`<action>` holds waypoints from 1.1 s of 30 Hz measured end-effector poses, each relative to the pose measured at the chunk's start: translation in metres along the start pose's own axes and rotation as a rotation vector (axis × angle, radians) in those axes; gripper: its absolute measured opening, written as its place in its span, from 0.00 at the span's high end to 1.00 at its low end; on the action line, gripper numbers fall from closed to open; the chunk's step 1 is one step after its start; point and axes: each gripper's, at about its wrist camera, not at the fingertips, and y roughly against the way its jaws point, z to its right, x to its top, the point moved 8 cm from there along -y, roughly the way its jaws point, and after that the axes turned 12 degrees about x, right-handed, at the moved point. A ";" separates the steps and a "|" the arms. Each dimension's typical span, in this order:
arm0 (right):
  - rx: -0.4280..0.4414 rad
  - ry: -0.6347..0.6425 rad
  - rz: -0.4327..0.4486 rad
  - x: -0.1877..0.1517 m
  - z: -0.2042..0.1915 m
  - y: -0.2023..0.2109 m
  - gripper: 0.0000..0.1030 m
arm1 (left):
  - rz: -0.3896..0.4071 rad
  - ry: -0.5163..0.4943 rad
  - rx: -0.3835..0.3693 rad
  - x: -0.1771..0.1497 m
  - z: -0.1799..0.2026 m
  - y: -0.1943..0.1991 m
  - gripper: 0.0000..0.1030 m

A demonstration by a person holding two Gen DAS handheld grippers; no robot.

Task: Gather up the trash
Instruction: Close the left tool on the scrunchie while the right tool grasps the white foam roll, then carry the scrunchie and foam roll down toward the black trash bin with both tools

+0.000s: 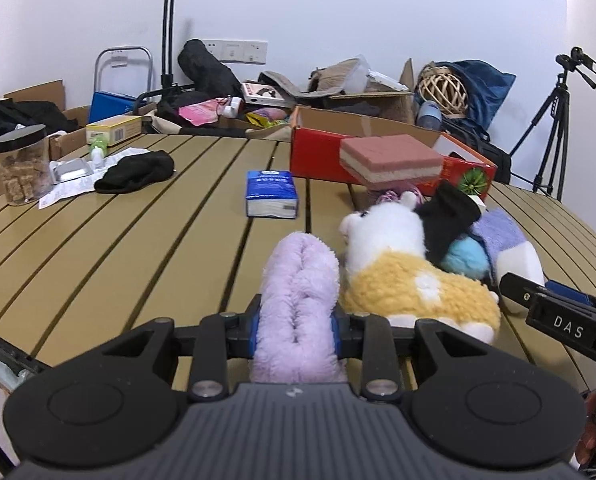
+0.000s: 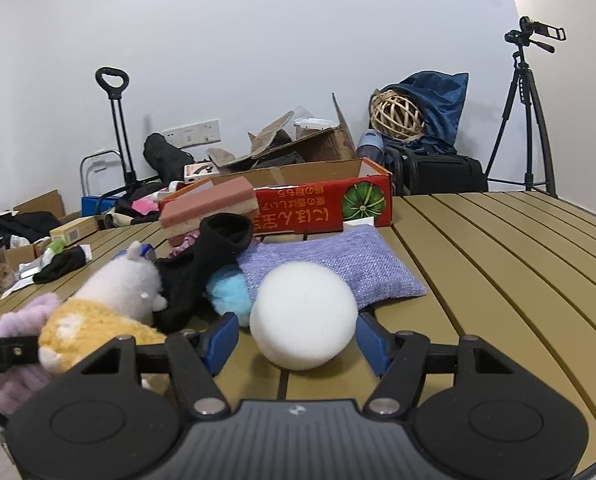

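A fluffy lilac plush piece (image 1: 298, 304), long and folded, is pinched between the blue pads of the left claw (image 1: 296, 326), low over the slatted tan tabletop (image 1: 137, 240). Just beside it lies a woolly yellow-and-white stuffed toy (image 1: 406, 280), touched by a black knit sock (image 1: 446, 216) and a pale blue pompom (image 1: 468, 258). The right claw (image 2: 298, 338) is set half open around a smooth white foam cylinder (image 2: 304, 316) (a gap is seen at the left pad; contact at the right cannot be judged). A purple woven pouch (image 2: 338, 264) lies behind it, before a red cardboard box (image 2: 326, 204).
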 end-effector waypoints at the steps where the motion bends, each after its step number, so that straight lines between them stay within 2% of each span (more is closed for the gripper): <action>1: -0.006 0.001 0.000 0.000 0.000 -0.002 0.38 | 0.003 0.001 0.004 0.000 -0.001 0.000 0.70; 10: 0.000 -0.044 0.014 0.002 0.007 -0.008 0.37 | 0.007 0.007 0.014 0.001 -0.006 -0.001 0.70; 16: 0.002 -0.066 0.015 0.000 0.012 -0.009 0.46 | 0.010 0.010 0.017 0.001 -0.008 -0.001 0.70; 21: 0.017 -0.067 0.058 0.004 0.010 -0.001 0.52 | 0.017 0.013 0.021 0.003 -0.010 0.000 0.70; 26: 0.020 -0.053 0.095 0.008 0.008 0.009 0.55 | 0.022 0.015 0.022 0.004 -0.012 0.002 0.70; 33: 0.049 -0.035 0.102 0.010 0.001 0.023 0.57 | 0.041 0.019 0.007 0.007 -0.009 0.009 0.70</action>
